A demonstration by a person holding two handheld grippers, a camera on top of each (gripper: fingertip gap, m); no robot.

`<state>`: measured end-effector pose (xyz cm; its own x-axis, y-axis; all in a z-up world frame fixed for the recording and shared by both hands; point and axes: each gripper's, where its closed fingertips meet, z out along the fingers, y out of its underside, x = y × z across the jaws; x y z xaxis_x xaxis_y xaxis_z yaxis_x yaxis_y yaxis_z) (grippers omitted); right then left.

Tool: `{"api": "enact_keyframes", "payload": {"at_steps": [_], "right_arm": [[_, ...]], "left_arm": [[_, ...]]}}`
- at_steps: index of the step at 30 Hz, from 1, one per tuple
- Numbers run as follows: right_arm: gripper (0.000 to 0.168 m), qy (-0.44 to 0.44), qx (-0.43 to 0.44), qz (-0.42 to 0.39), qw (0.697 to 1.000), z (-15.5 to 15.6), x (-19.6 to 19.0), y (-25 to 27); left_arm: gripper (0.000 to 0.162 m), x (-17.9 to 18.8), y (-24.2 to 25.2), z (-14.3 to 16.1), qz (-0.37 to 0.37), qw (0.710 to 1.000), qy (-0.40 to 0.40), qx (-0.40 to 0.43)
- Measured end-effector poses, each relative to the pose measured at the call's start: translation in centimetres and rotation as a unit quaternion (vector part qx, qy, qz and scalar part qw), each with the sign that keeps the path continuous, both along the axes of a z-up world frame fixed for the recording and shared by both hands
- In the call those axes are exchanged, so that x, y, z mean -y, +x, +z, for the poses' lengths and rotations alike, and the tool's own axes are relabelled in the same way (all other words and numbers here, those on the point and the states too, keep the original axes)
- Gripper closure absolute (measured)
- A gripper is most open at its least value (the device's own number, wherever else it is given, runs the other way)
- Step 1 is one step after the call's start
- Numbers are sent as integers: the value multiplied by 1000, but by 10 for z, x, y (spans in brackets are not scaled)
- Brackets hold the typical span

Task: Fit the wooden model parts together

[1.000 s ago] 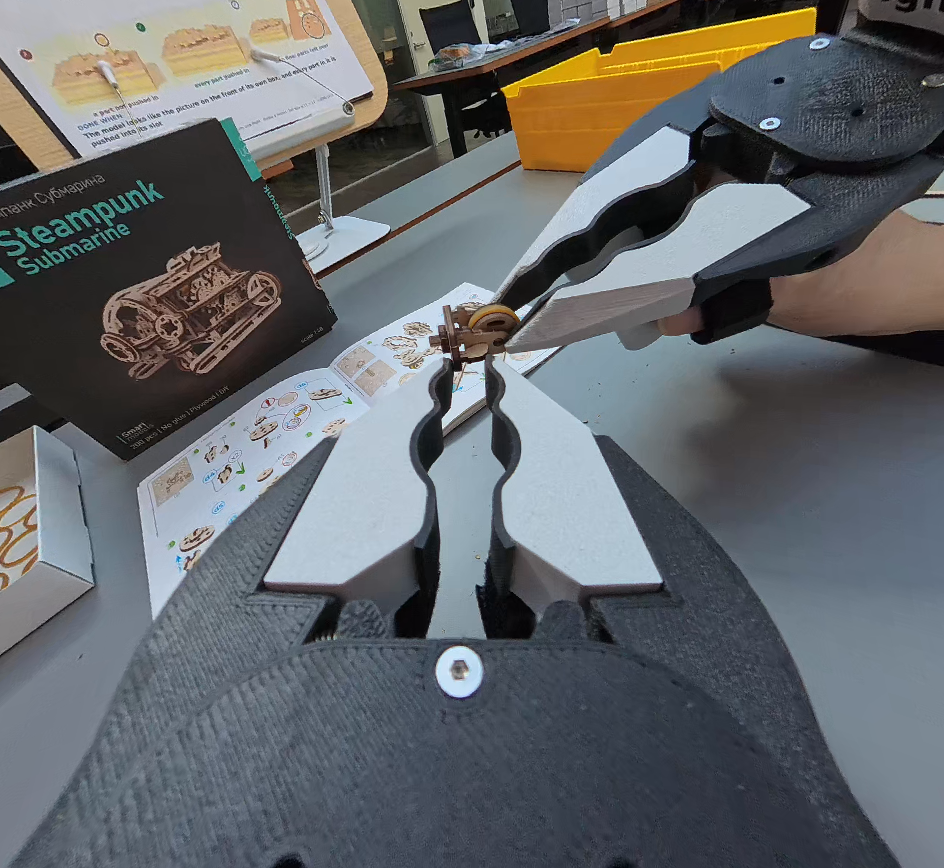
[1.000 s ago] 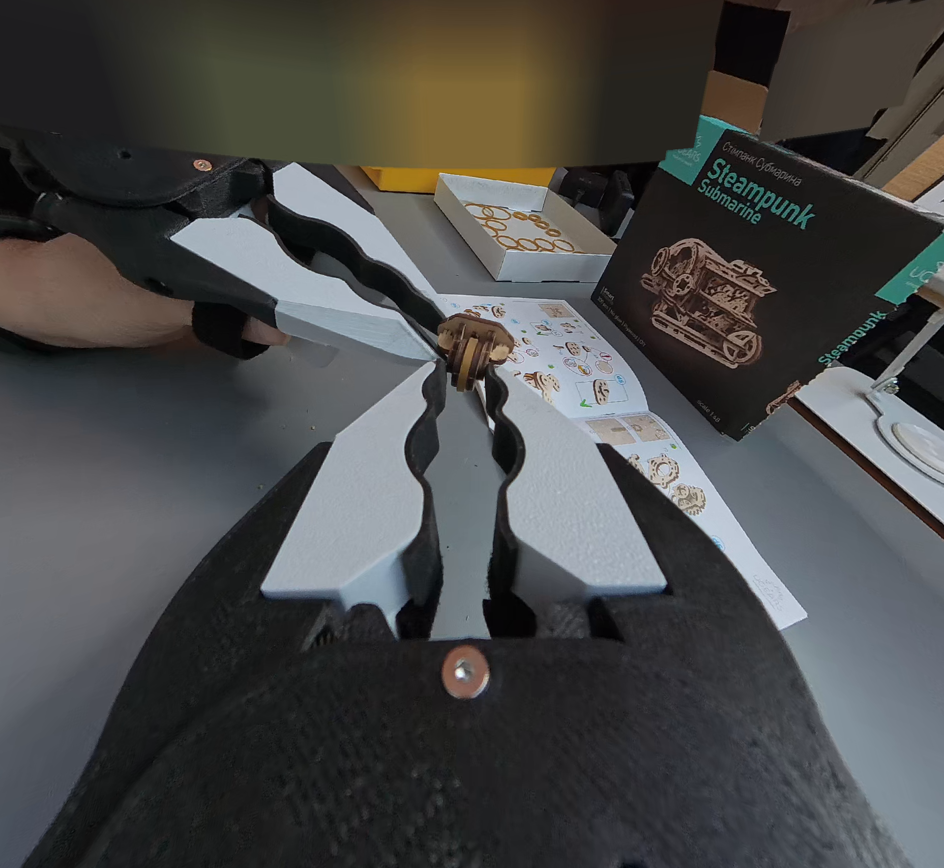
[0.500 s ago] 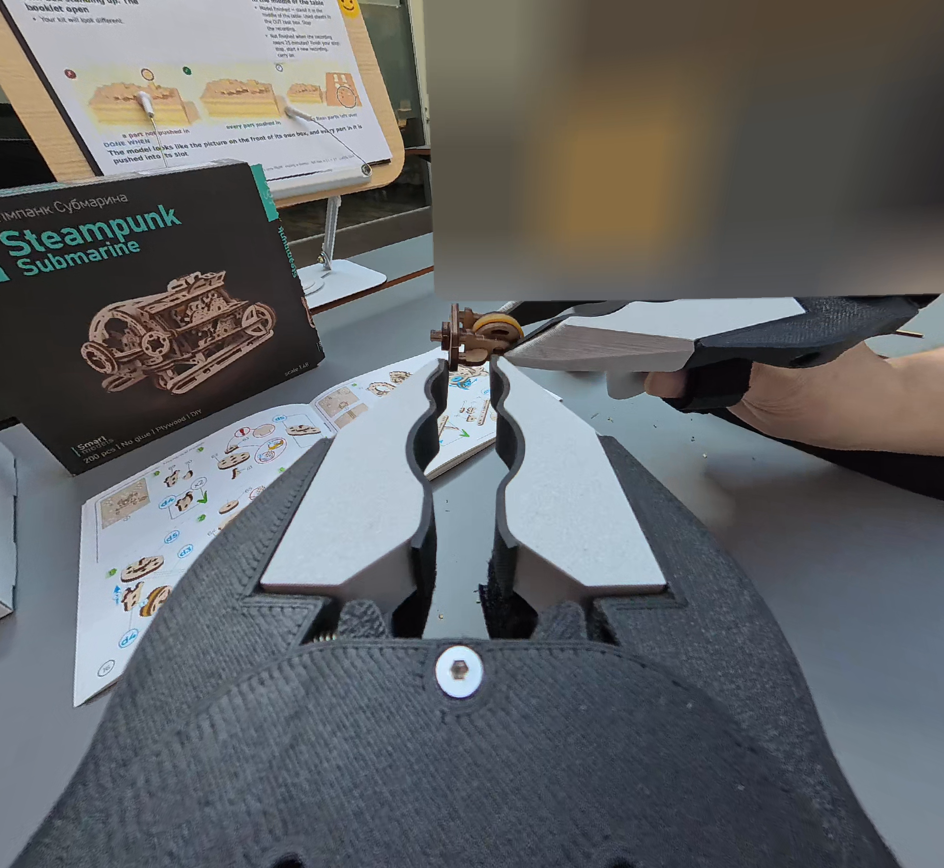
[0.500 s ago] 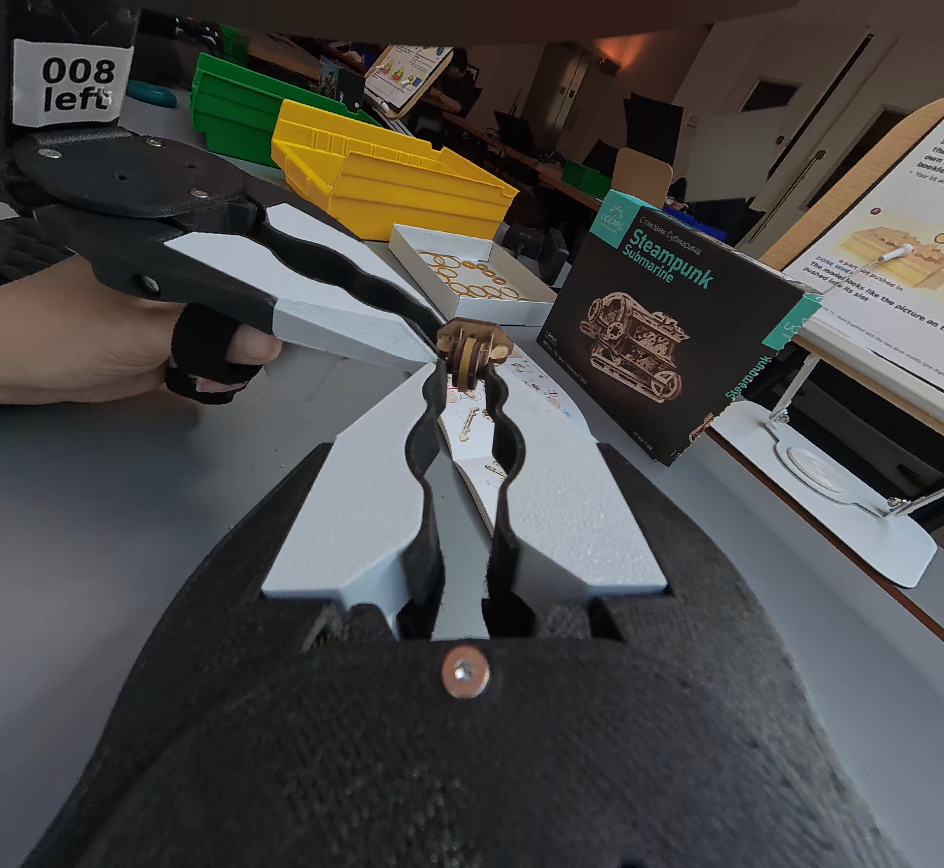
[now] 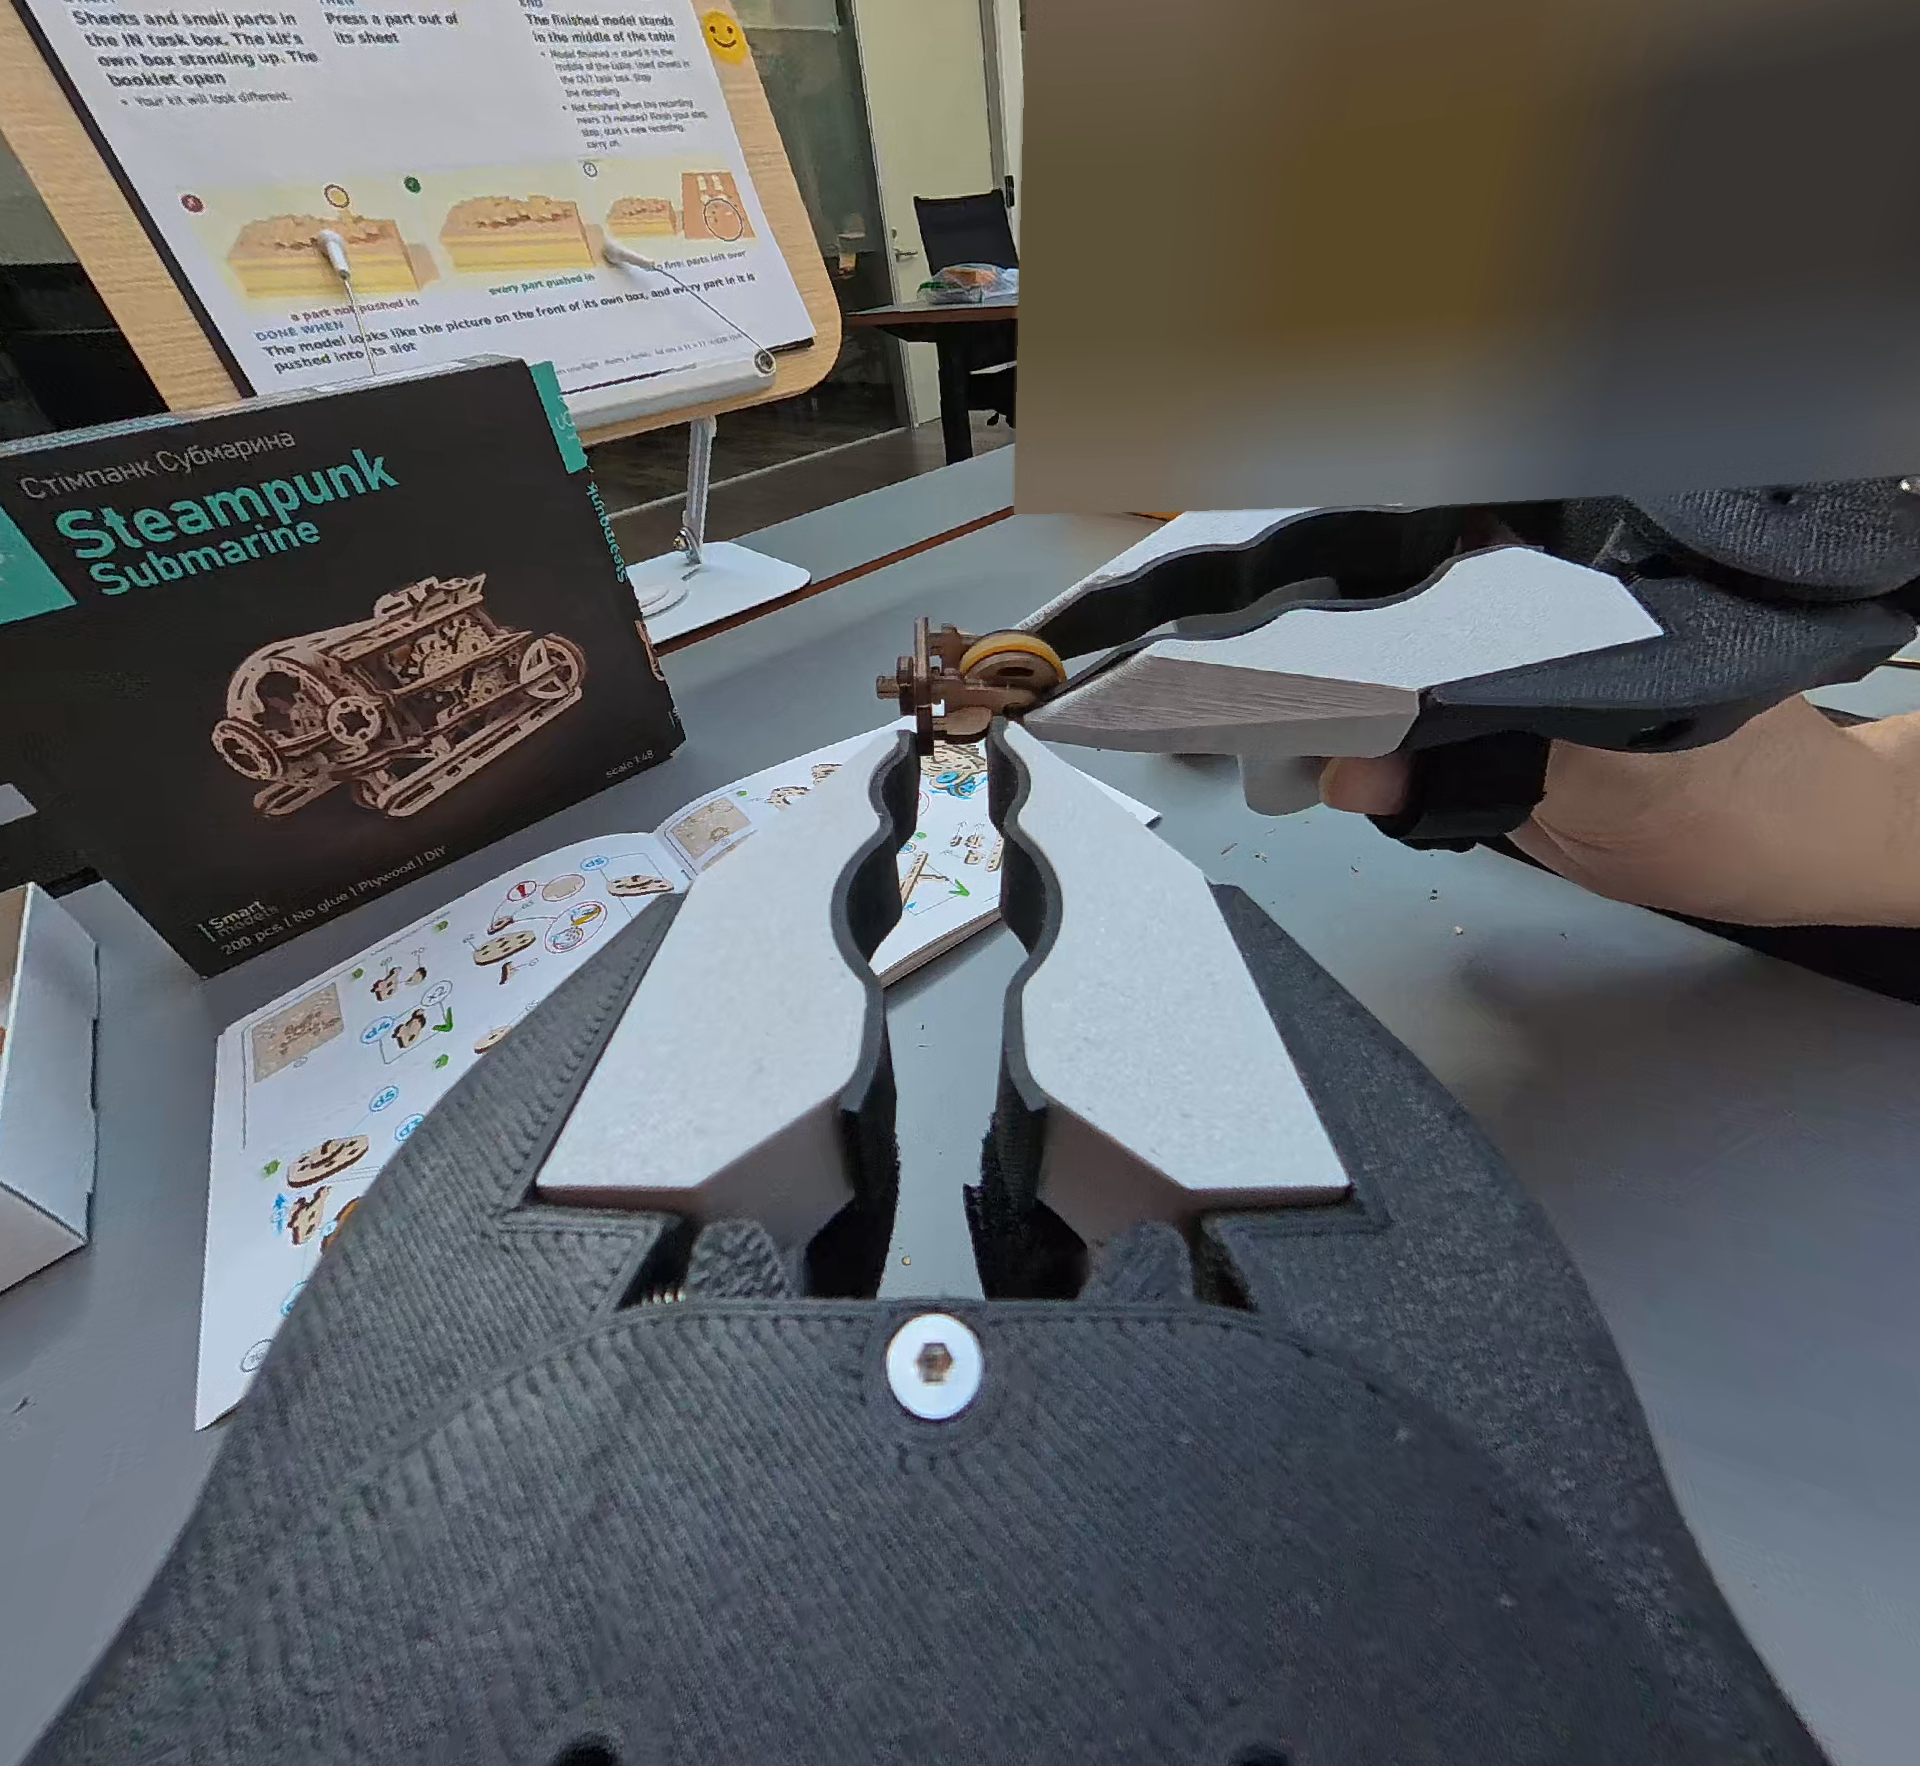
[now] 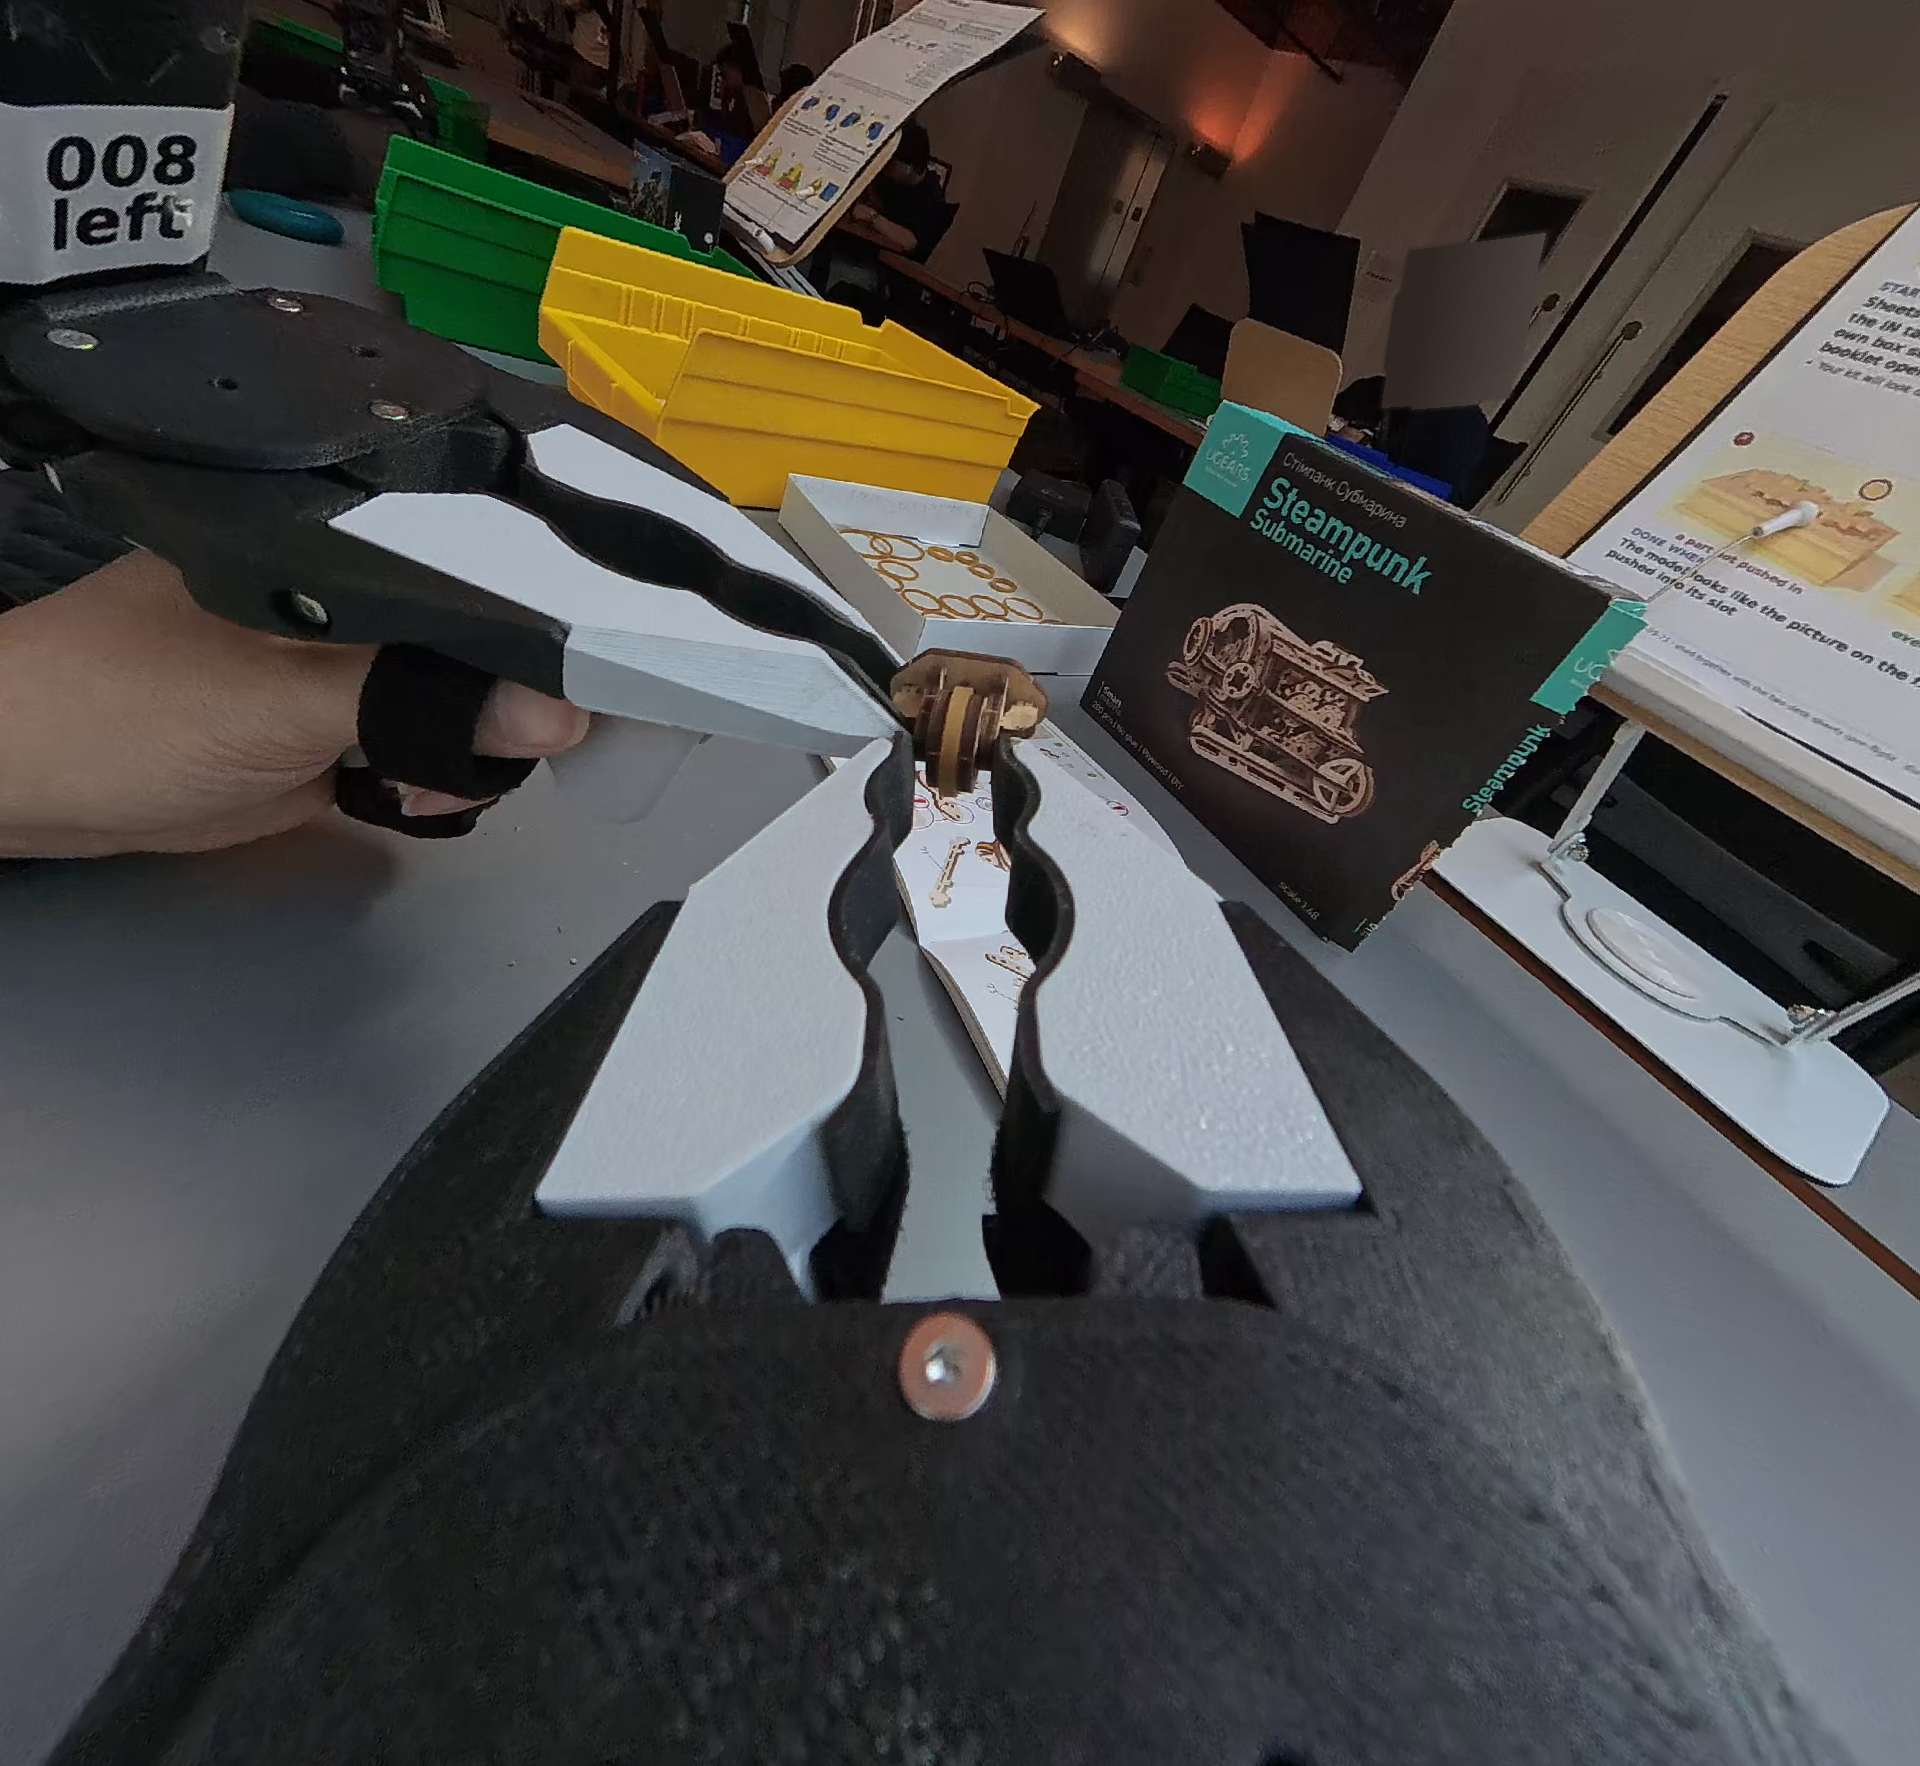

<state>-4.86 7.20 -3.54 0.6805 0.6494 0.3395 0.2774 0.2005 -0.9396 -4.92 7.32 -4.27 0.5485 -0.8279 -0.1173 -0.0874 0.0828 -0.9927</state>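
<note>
Right now both grip one wooden sub-assembly (image 5: 961,677) above the tabletop (image 5: 1455,1041). Left hand-held gripper (image 5: 951,734) clamps its lower edge from below; right hand-held gripper (image 6: 951,745) clamps the disc end, w/ the axle running crosswise betw. them.

The wooden model part (image 6: 961,708) is light brown with a yellow ring. The fingers (image 6: 727,968) are white with black insides. The box (image 6: 1340,708) is black with green corners. The bins are yellow (image 6: 831,407) and green (image 6: 457,262). The surface (image 6: 260,1041) is grey.

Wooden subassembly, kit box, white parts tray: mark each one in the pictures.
wooden subassembly (image 6: 961,714), right wrist view, on its stacked discs.
kit box (image 5: 312,636), left wrist view, on its dark front face.
white parts tray (image 6: 831,521), right wrist view, on its near-left wall.
</note>
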Motion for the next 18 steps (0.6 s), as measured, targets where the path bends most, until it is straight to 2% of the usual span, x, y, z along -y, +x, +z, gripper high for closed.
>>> {"api": "enact_keyframes", "payload": {"at_steps": [18], "right_arm": [[155, 3, 9, 0, 1000, -3, -2, 1]], "left_arm": [[150, -1, -1, -2, -6, 1000, -6, 11]]}}
